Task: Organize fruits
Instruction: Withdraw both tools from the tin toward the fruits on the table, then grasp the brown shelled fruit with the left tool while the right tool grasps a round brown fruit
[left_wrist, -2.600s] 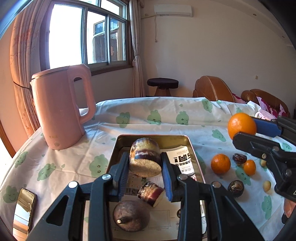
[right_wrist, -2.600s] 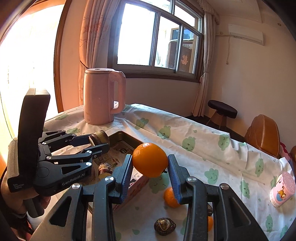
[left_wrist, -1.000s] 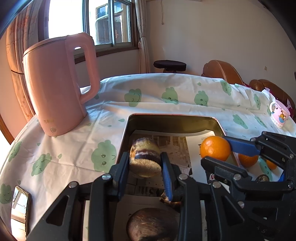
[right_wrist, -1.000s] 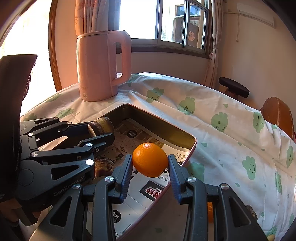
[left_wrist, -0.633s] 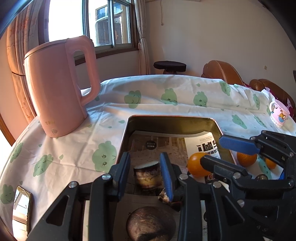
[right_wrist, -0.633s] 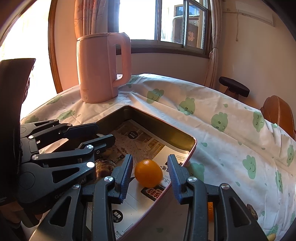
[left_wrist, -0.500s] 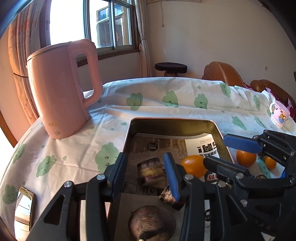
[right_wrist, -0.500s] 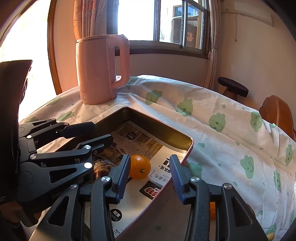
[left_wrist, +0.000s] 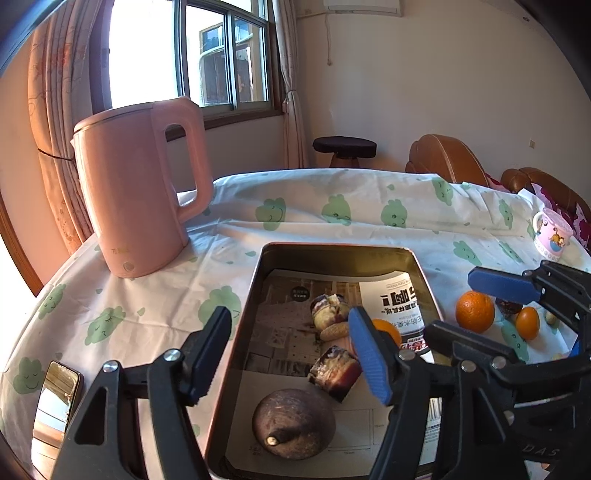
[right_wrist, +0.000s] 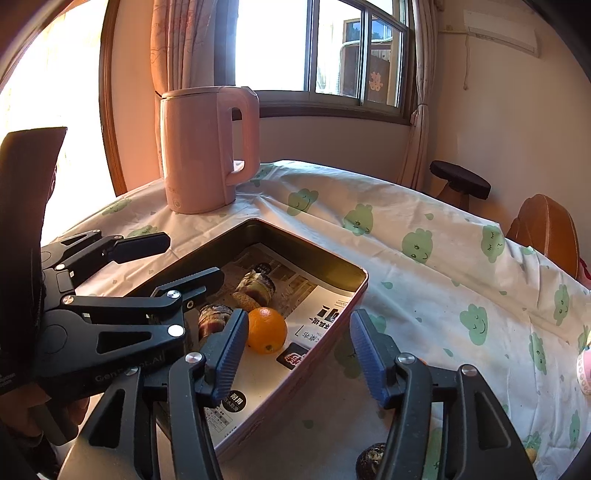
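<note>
Orange now loose on paper in tin, near its right wall; a second ago pinched in right tongs. Cane piece likewise dropped mid-tin, out of left tongs. We see both tongs opening, nothing between jaws. Two more fruits placed, we judge. On cloth right of tin: second orange, small orange remaining.
</note>
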